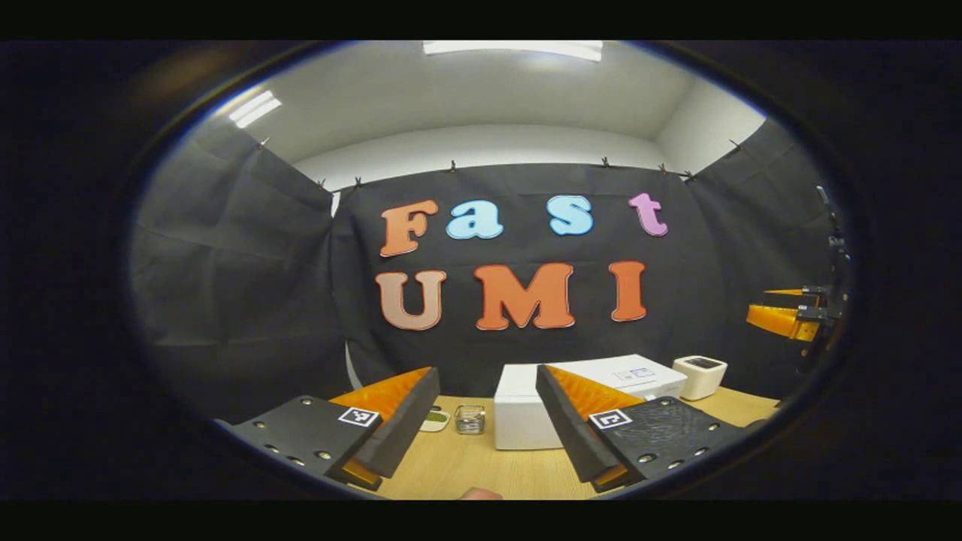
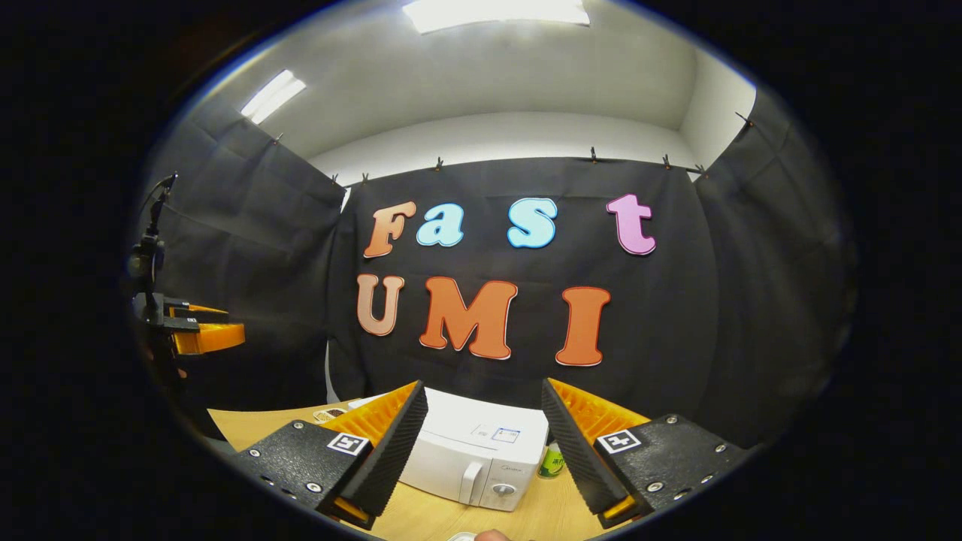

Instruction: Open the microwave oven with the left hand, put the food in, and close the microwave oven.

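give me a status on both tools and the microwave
Left tool open, empty. Right tool open, empty. Microwave on table, door closed, untouched. Nothing blocking its handle.

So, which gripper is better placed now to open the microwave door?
Probably the left gripper: open, empty and facing the microwave on the table. The right gripper is open too, but the task names left.

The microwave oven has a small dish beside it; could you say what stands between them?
A small glass jar stands between dish and microwave oven, seen in the left gripper view.

Black screwed gripper [image 1: 481, 421] plates bear square markers.
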The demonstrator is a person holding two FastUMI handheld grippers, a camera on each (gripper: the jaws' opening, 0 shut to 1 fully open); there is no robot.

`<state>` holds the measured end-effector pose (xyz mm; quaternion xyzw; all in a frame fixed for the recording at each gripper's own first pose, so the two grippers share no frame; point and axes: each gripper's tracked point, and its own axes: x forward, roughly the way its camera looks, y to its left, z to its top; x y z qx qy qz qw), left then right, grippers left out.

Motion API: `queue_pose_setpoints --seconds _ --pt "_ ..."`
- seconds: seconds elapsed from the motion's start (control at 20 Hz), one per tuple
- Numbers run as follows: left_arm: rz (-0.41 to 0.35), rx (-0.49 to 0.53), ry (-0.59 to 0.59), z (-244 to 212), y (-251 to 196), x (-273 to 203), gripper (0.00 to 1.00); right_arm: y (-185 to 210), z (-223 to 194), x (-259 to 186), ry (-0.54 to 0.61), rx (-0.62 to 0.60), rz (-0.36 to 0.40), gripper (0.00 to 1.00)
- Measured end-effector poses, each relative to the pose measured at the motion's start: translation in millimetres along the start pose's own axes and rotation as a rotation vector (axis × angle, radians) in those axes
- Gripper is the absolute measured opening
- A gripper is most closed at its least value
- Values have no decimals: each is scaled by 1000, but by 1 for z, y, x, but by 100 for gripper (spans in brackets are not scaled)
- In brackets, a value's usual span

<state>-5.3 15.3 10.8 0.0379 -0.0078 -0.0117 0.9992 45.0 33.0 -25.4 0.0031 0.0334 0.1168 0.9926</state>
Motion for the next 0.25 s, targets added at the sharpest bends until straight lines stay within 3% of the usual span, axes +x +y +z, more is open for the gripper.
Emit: queue_pose_setpoints --seconds 0.25 --pt "16 18 -22 3 0 -1 85 -2 -2 -1 -4 -10 3 95"
